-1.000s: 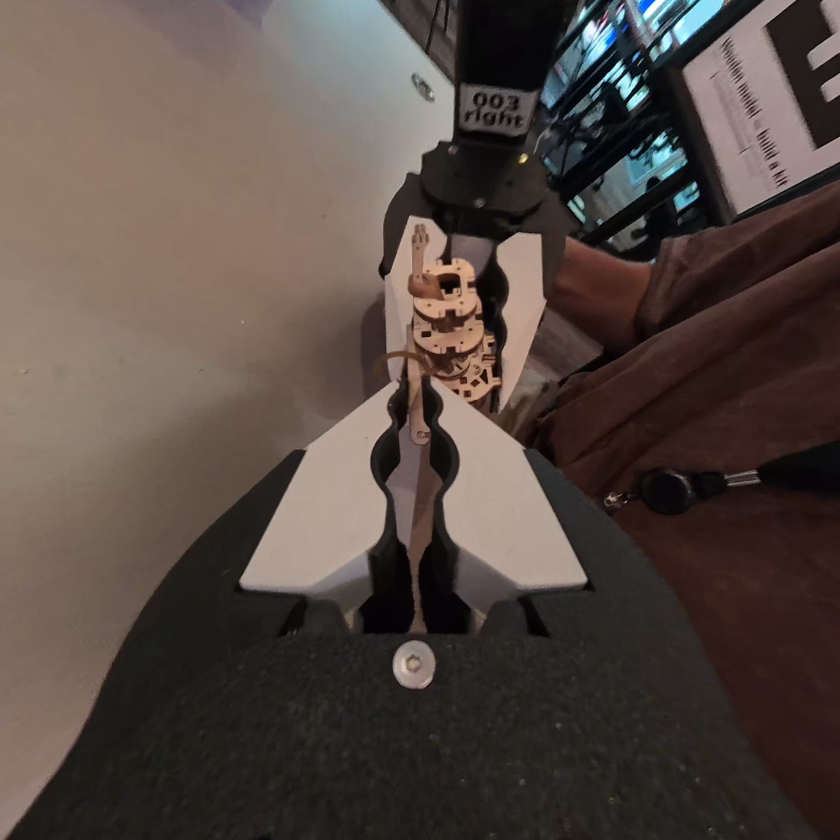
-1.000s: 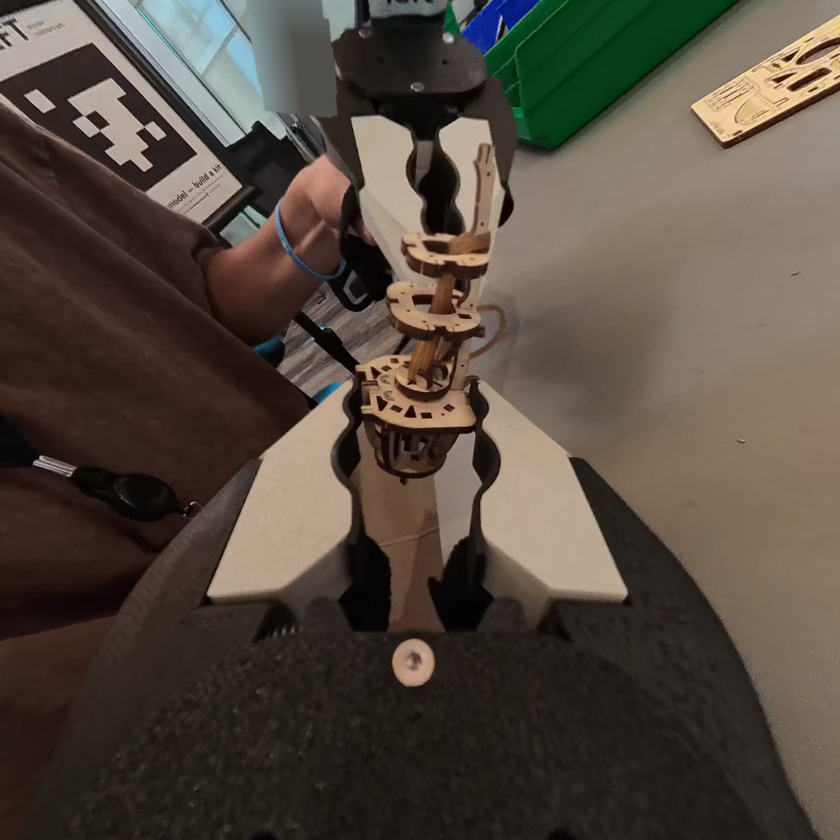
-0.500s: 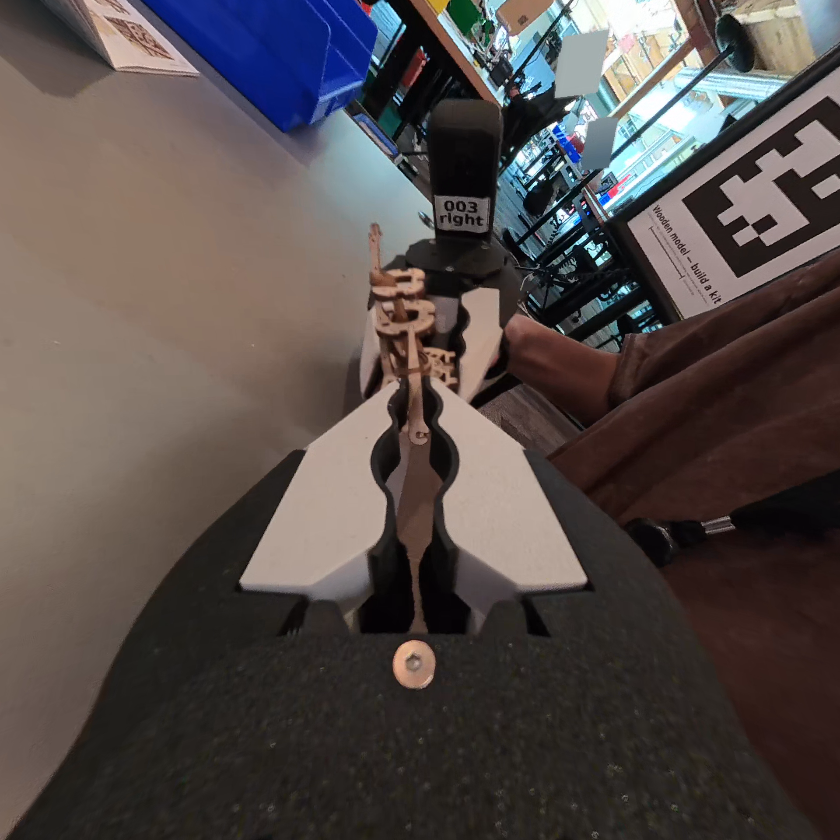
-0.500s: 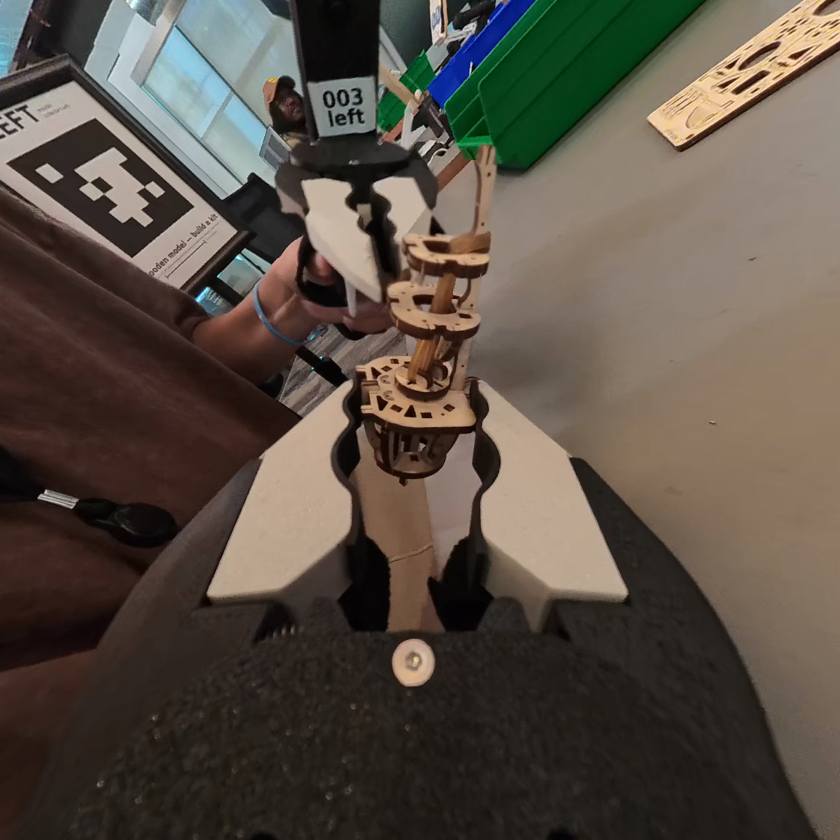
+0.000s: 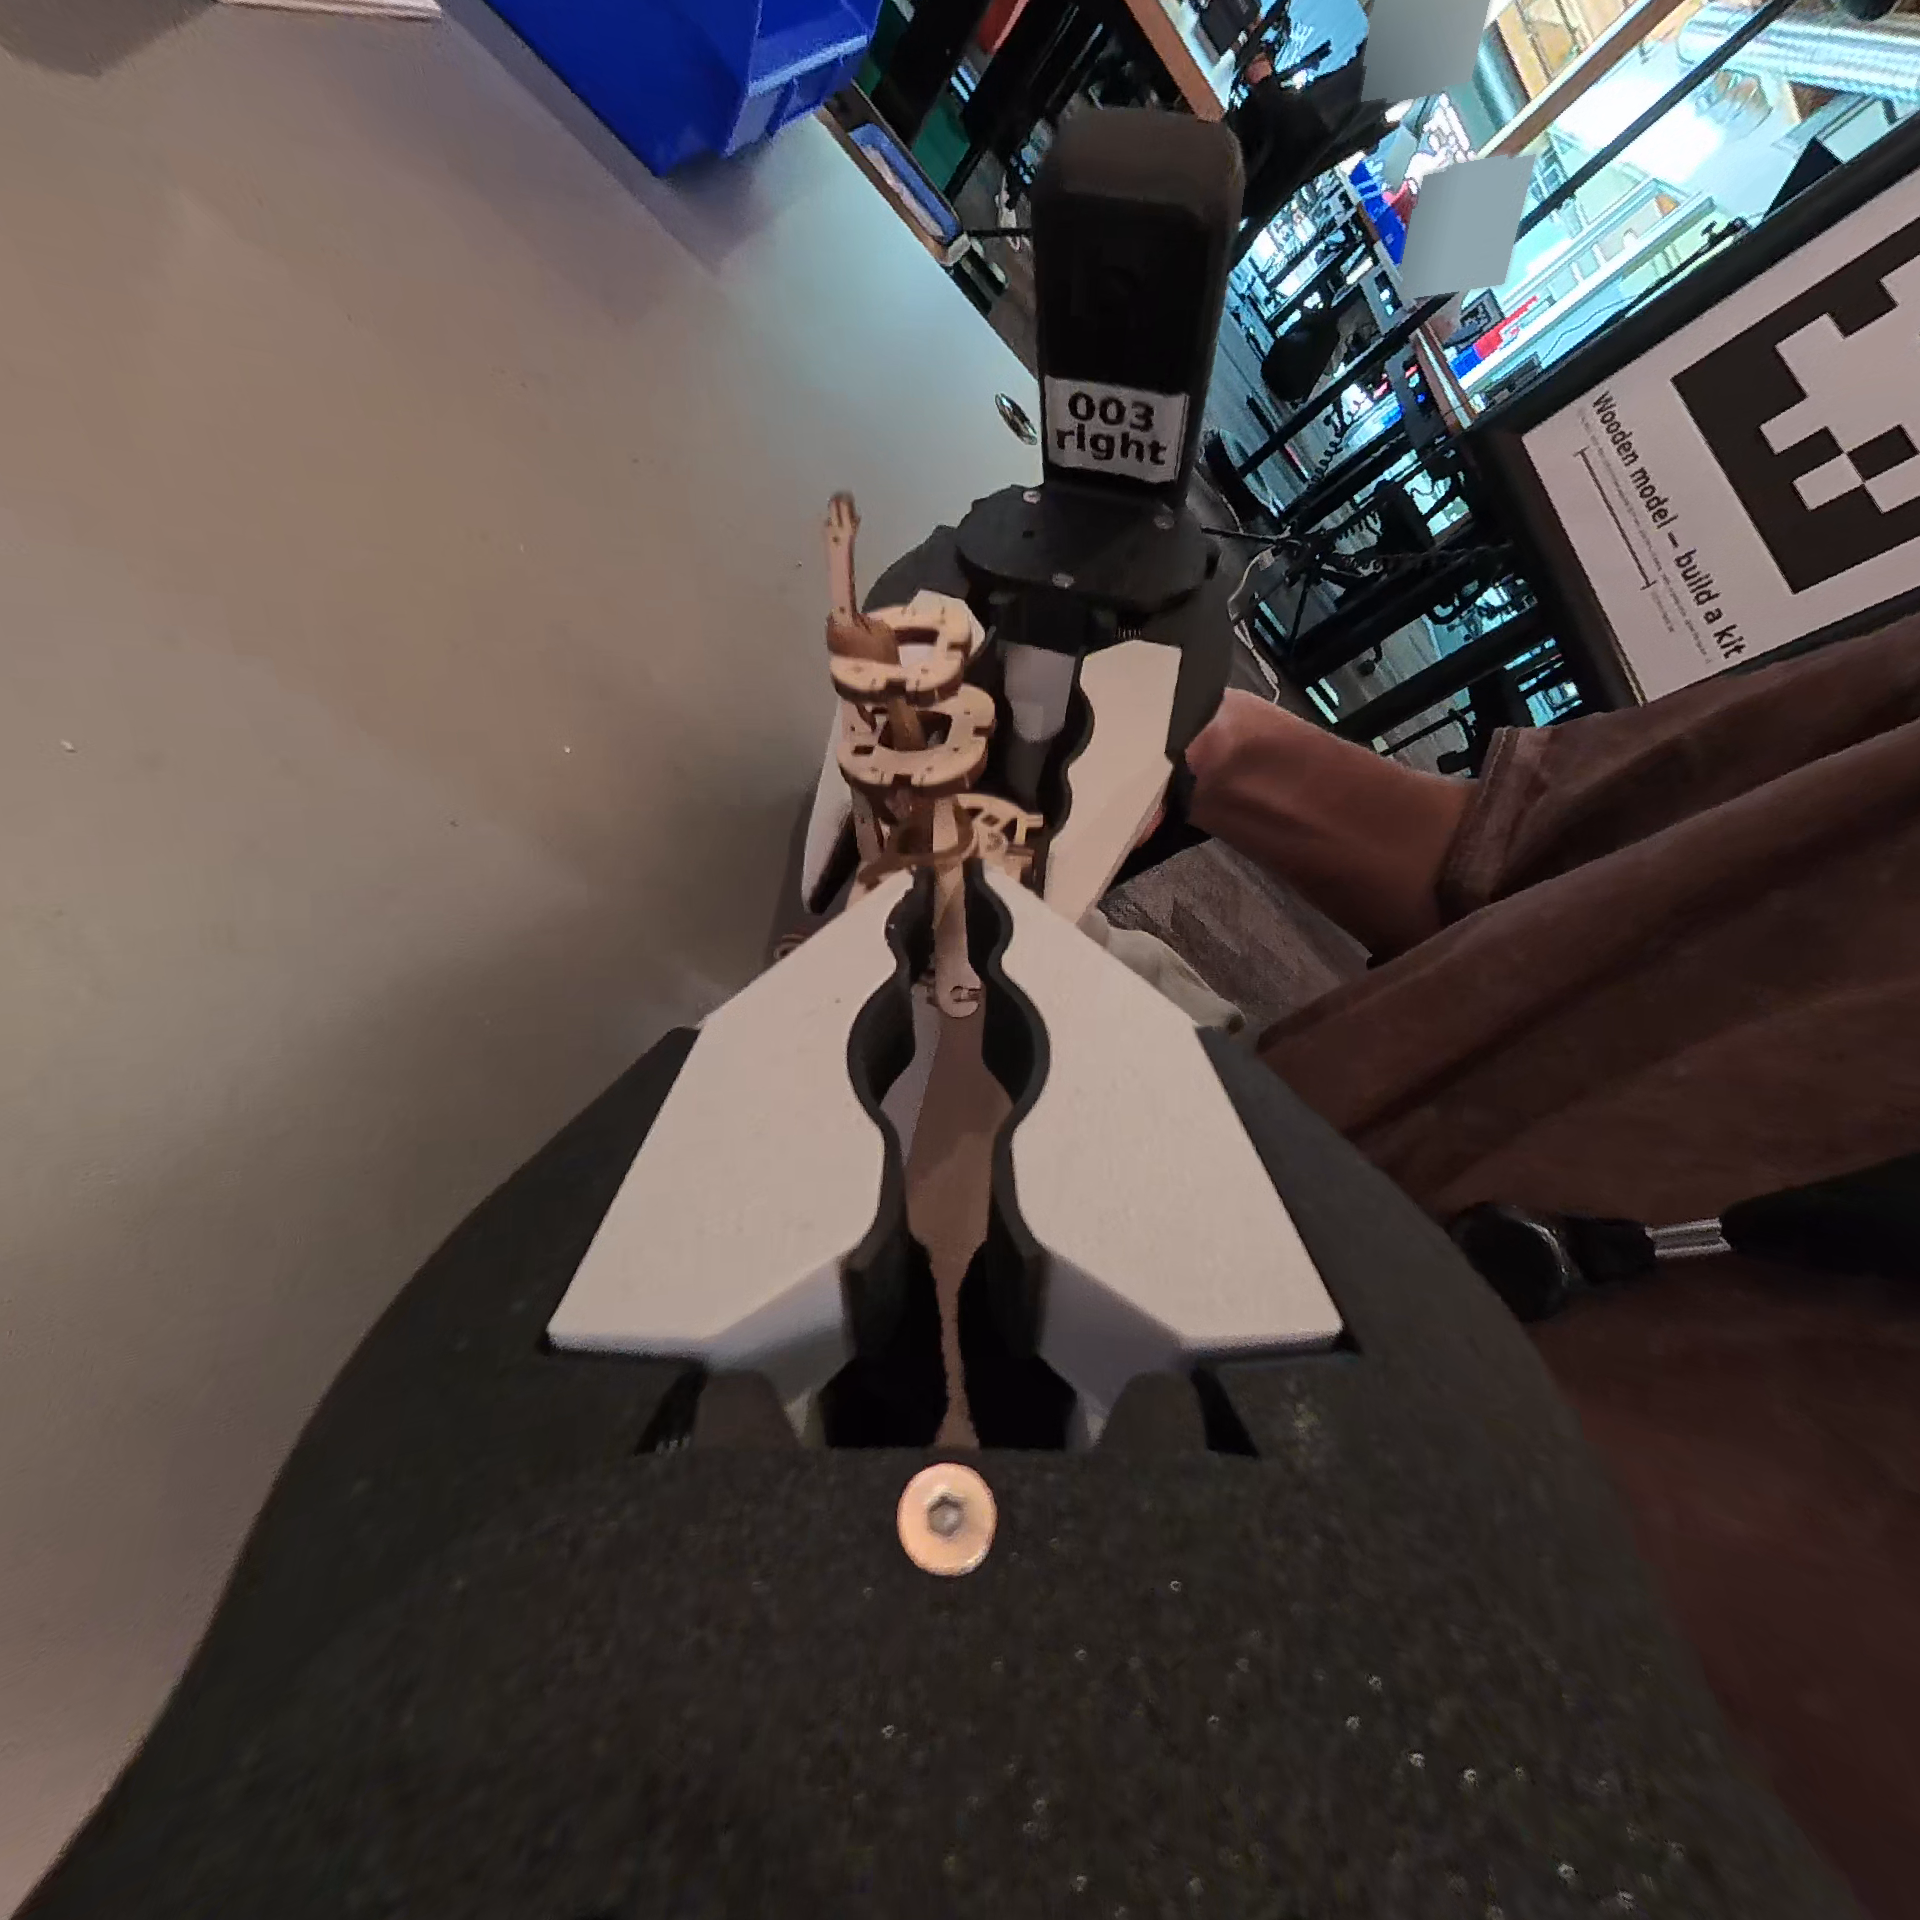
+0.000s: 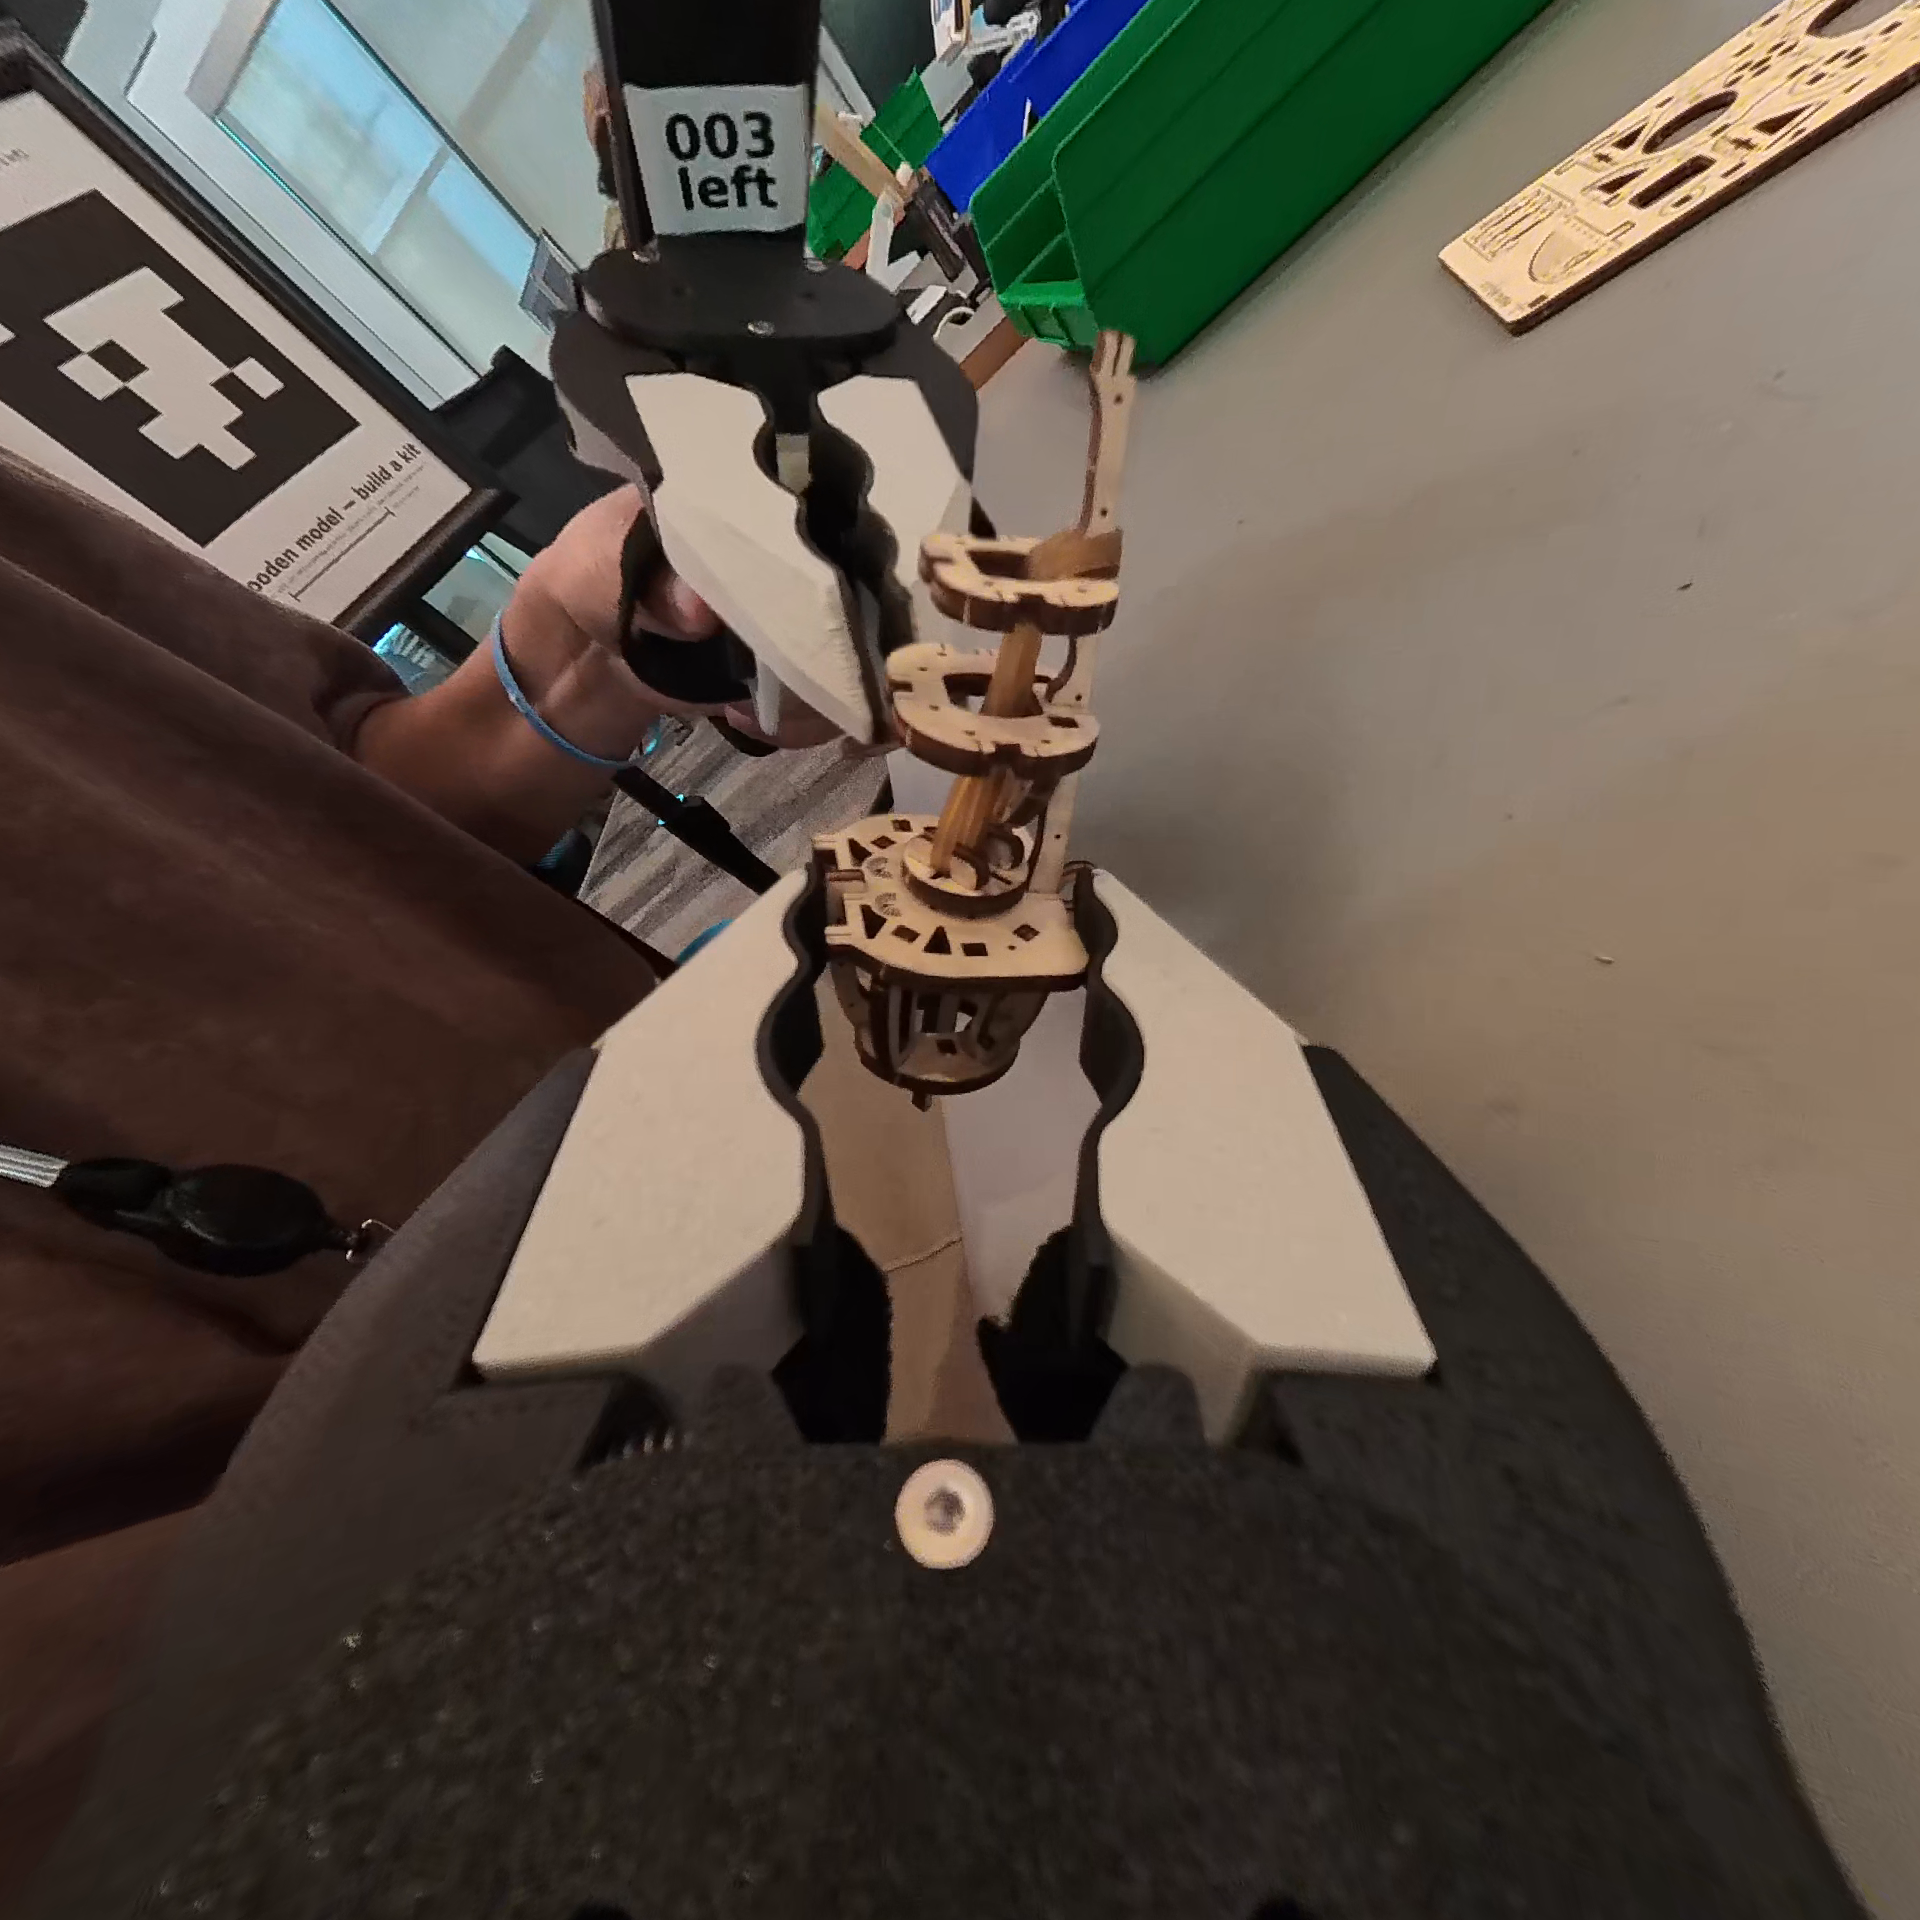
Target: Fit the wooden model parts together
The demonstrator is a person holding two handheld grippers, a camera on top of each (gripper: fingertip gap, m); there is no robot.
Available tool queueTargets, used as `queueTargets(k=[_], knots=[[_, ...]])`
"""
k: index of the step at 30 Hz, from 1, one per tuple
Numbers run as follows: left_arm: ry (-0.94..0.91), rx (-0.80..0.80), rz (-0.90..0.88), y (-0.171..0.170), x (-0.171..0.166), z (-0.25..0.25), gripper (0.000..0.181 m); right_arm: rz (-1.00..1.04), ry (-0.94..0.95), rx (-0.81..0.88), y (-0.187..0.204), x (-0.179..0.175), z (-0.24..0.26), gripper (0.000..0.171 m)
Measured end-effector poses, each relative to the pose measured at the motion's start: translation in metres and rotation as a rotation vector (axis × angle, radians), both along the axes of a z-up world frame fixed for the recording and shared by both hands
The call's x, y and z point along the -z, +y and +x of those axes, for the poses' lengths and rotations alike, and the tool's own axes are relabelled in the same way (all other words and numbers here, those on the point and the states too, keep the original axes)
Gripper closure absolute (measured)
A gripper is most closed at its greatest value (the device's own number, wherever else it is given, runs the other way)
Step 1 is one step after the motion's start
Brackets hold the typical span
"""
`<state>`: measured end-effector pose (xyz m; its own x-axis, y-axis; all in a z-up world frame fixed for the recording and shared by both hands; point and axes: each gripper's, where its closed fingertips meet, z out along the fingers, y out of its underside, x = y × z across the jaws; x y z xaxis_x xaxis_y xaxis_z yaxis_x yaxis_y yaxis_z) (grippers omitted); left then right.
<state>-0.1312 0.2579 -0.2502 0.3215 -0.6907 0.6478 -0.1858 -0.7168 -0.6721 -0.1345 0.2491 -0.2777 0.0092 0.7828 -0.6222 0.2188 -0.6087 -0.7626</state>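
Wood is being gripped at both ends. The wooden model [image 6: 961, 914], a small tower of stacked discs on a round base, is being pinched at its base between the fingertips of the right gripper [image 6: 951, 925], whose white fingers [image 6: 1226, 1122] are being kept only as far apart as the base is wide. The model is being held above the grey table [image 6: 1558, 727], its thin mast pointing away from the camera.

In the left wrist view, a thin flat wooden strip [image 5: 951, 935] is being clamped between the nearly closed fingers of the left gripper [image 5: 948, 904], its far end being held against the model [image 5: 914, 717] just beyond the fingertips. In the right wrist view, the left gripper [image 6: 862, 707] is being held beside the middle disc, at its left edge. A cut wooden sheet [image 6: 1683, 156] is lying well apart on the table, near green bins [image 6: 1195, 156].
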Motion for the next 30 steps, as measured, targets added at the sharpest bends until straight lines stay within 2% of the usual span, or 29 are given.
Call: queueTargets(k=[11,16,21,25,30], knots=[[-0.044,-0.062,-0.004,0.008,0.006,0.008,0.179,-0.069,-0.06,-0.009,-0.012,0.01,-0.013,0.125],[0.004,-0.037,0.005,0.008,0.015,0.008,0.179,-0.099,-0.1,-0.014,-0.011,0.014,-0.007,0.113],[0.003,-0.027,0.003,0.01,0.018,0.012,0.179,-0.109,-0.1,0.017,0.003,0.007,0.012,0.106],[-0.015,-0.029,-0.004,0.012,0.02,0.017,0.179,-0.066,-0.029,0.127,0.03,-0.012,0.032,0.113],[-0.026,-0.027,-0.006,0.013,0.023,0.021,0.178,-0.046,-0.029,0.118,0.028,-0.009,0.028,0.112]])
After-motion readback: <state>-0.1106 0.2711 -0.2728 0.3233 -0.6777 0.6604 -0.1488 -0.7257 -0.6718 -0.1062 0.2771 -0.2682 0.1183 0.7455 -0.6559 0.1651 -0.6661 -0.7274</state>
